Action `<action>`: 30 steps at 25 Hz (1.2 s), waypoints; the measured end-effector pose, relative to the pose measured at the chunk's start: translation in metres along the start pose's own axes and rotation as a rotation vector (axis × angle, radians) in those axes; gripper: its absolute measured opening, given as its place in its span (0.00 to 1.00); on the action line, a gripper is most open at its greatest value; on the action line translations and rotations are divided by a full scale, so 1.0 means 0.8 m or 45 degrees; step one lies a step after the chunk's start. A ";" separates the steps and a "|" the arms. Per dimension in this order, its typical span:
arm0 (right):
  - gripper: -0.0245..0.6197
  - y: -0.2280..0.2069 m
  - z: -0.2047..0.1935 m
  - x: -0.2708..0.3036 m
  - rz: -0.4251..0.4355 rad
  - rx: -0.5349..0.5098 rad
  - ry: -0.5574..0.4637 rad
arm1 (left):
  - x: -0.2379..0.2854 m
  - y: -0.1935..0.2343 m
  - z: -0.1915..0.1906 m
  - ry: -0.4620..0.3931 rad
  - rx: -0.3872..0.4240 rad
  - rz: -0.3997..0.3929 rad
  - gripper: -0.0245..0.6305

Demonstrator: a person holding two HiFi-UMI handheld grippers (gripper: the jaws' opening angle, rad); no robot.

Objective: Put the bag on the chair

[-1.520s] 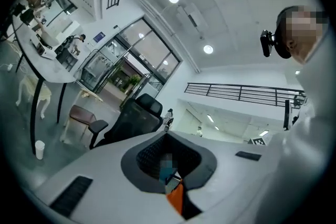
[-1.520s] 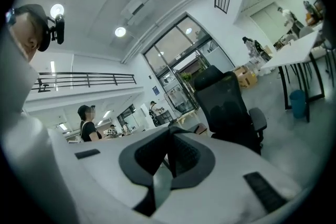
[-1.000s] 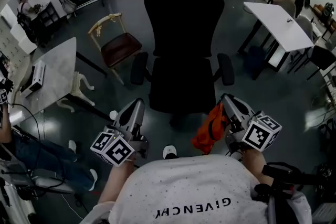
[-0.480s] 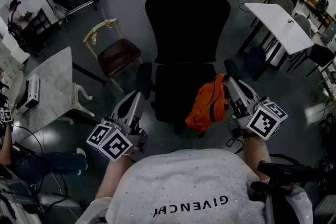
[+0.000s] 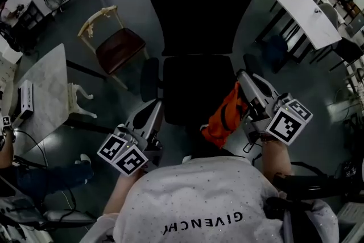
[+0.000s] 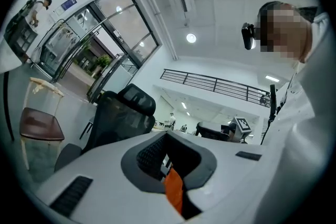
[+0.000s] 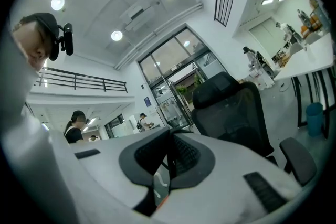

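The black office chair (image 5: pixel 196 8) stands straight ahead, its seat (image 5: pixel 190 85) bare. An orange bag (image 5: pixel 223 118) hangs from my right gripper (image 5: pixel 243 80), which is shut on the bag's top. The bag dangles at the seat's right front corner, its lower part below the seat edge. My left gripper (image 5: pixel 156 107) is at the seat's left front corner, shut, with nothing held. In the left gripper view the chair (image 6: pixel 123 118) rises behind the jaws and a strip of orange (image 6: pixel 174 191) shows low between them. The right gripper view also faces the chair (image 7: pixel 231 107).
A wooden chair with a brown seat (image 5: pixel 116 45) stands left of the office chair. Further left is a marble table (image 5: pixel 42 85), and a white table (image 5: pixel 304 11) stands at the back right. A seated person's legs (image 5: pixel 40 176) are at the lower left.
I have come closer to the office chair. The bag rose from below the seat's front up to its right front corner, and the left gripper moved forward to the left corner.
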State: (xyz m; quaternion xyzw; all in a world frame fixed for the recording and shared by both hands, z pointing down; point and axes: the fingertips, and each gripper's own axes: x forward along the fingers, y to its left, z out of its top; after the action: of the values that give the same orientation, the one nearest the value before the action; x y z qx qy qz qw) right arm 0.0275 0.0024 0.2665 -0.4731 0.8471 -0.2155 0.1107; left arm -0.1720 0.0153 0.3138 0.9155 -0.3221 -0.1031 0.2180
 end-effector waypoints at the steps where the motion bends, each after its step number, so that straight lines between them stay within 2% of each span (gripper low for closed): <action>1: 0.04 -0.005 -0.002 0.004 0.007 -0.009 0.020 | 0.006 0.005 -0.002 0.021 0.013 0.014 0.04; 4: 0.04 -0.022 -0.005 0.019 0.033 -0.040 0.075 | 0.023 0.024 0.004 0.023 0.019 0.056 0.04; 8: 0.04 -0.037 0.004 0.051 0.128 -0.072 0.129 | 0.057 0.046 0.025 -0.036 0.005 0.089 0.04; 13: 0.04 -0.065 0.023 0.097 0.223 -0.098 0.164 | 0.112 0.060 0.039 -0.047 0.037 0.109 0.04; 17: 0.04 -0.086 0.028 0.134 0.279 -0.096 0.198 | 0.140 0.085 0.039 -0.041 0.032 0.197 0.04; 21: 0.04 -0.116 0.033 0.167 0.316 -0.065 0.224 | 0.155 0.102 0.044 -0.091 -0.015 0.258 0.04; 26: 0.04 -0.147 0.032 0.212 0.341 -0.018 0.259 | 0.162 0.139 0.041 -0.088 -0.022 0.404 0.04; 30: 0.04 -0.162 0.028 0.241 0.374 0.010 0.301 | 0.165 0.155 0.043 -0.128 -0.054 0.449 0.04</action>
State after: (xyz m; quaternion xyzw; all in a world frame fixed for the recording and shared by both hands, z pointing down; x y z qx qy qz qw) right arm 0.0324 -0.2270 0.3109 -0.3154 0.9133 -0.2543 0.0422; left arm -0.1490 -0.1665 0.3351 0.8337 -0.4858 -0.1159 0.2357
